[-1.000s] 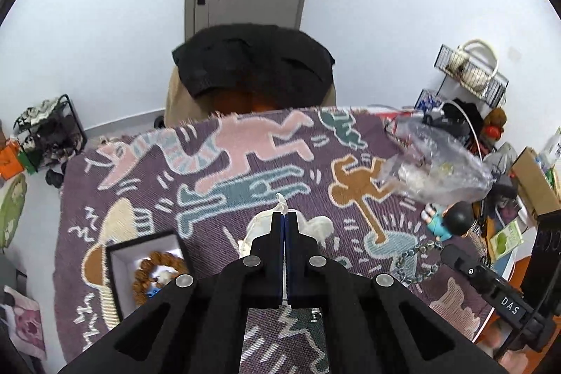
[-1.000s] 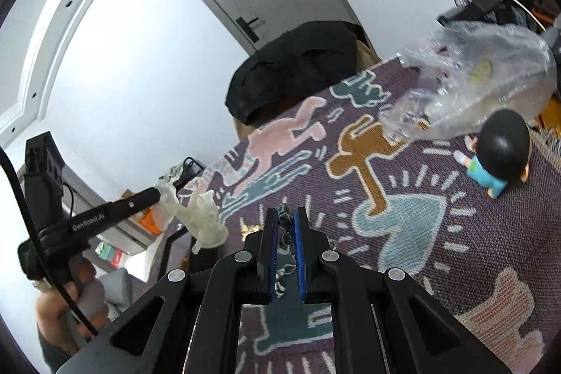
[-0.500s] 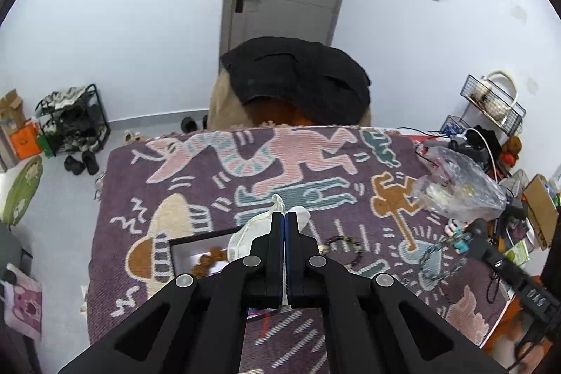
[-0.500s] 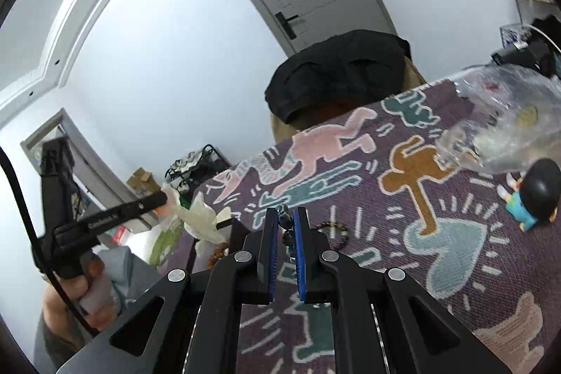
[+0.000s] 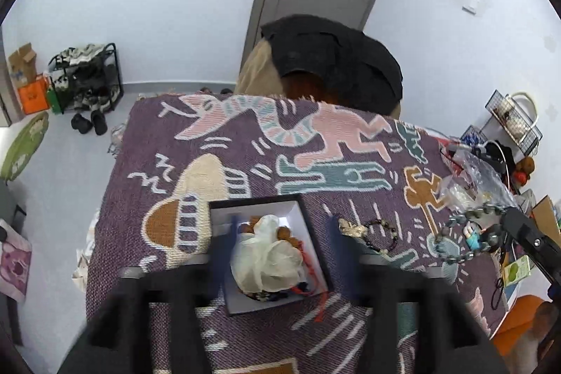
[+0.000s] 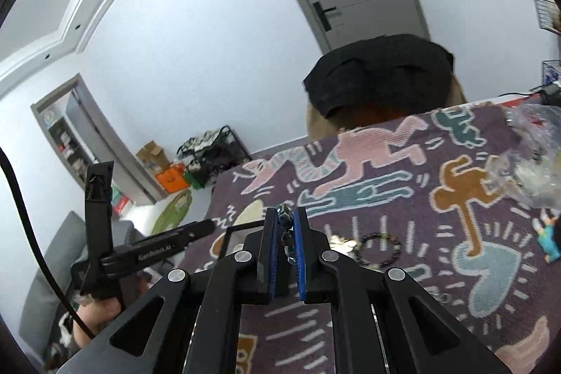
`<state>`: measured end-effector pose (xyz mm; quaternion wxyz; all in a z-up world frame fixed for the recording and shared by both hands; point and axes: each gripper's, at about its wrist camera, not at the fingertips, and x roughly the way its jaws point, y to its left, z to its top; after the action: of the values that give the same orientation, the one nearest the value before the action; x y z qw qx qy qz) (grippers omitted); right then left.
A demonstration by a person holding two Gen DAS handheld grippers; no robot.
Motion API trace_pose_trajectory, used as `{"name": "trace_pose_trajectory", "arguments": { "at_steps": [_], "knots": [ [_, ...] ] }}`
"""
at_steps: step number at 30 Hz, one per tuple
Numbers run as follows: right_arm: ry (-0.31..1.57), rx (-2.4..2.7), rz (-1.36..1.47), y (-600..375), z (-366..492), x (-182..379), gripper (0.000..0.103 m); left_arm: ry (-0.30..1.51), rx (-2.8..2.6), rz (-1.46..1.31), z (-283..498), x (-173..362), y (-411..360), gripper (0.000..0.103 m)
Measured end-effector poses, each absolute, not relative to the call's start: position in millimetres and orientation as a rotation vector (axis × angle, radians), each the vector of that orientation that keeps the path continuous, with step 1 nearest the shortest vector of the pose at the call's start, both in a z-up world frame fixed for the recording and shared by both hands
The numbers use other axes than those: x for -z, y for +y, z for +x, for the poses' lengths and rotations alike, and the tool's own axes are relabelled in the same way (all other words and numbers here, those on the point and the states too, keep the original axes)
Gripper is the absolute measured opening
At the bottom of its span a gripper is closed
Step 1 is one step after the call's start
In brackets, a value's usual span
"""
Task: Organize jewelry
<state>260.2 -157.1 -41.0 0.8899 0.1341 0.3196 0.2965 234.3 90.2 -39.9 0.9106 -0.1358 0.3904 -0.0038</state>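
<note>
A: Status of jewelry box (image 5: 304, 222)?

B: White-lined, dark rim, sits on patterned blanket (image 5: 217, 142) directly below left gripper (image 5: 280, 249). White pouch (image 5: 266, 260) lies inside, on top of brown bead bracelet (image 5: 284, 229); only a few beads show. Red cord (image 5: 320, 305) trails over box's near edge. Other contents under pouch hard to ID.

A: Left gripper config?

B: Jaws spread wide, one either side of pouch, nothing between the pads. Fingers motion-blurred, edges soft.

A: Right gripper (image 6: 284, 244)?

B: Pads clamped on green bead bracelet (image 6: 286, 226). In left wrist view the bracelet (image 5: 466, 235) hangs as a loop off the tip, above blanket, partly overlapping a small figurine (image 5: 475, 235). In own view only a few beads visible between pads; rest hidden by fingers.

A: Loose items?

B: Dark bead bracelet (image 5: 382, 235) w/ pale charm lies on blanket just right of box. Clear plastic bag (image 5: 473, 177) near right edge, contents unclear. Chair w/ black garment (image 5: 336, 58) behind table.
</note>
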Motion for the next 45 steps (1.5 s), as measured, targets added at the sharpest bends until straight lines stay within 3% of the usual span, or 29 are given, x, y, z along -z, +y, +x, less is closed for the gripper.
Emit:
{"name": "trace_pose_trajectory", "arguments": {
  "at_steps": [1,19,21,22,24,45],
  "knots": [
    [0.672,-0.625,0.272,-150,262,43,0.010,0.774,-0.004,-0.279,228,39,95,0.077],
    [0.760,-0.715,0.181,-47,281,66,0.010,0.790,-0.056,-0.340,205,64,143,0.077],
    [0.757,-0.699,0.160,-42,282,68,0.027,0.796,-0.050,-0.340,205,67,142,0.077],
    [0.766,-0.695,0.155,-42,282,70,0.052,0.799,-0.043,-0.338,205,68,141,0.077],
    [0.759,-0.682,0.175,-49,280,72,0.071,0.802,-0.023,-0.333,206,69,137,0.077],
    [0.802,-0.505,0.338,-208,264,96,0.071,0.838,0.152,-0.211,222,63,18,0.077]
  ]
}}
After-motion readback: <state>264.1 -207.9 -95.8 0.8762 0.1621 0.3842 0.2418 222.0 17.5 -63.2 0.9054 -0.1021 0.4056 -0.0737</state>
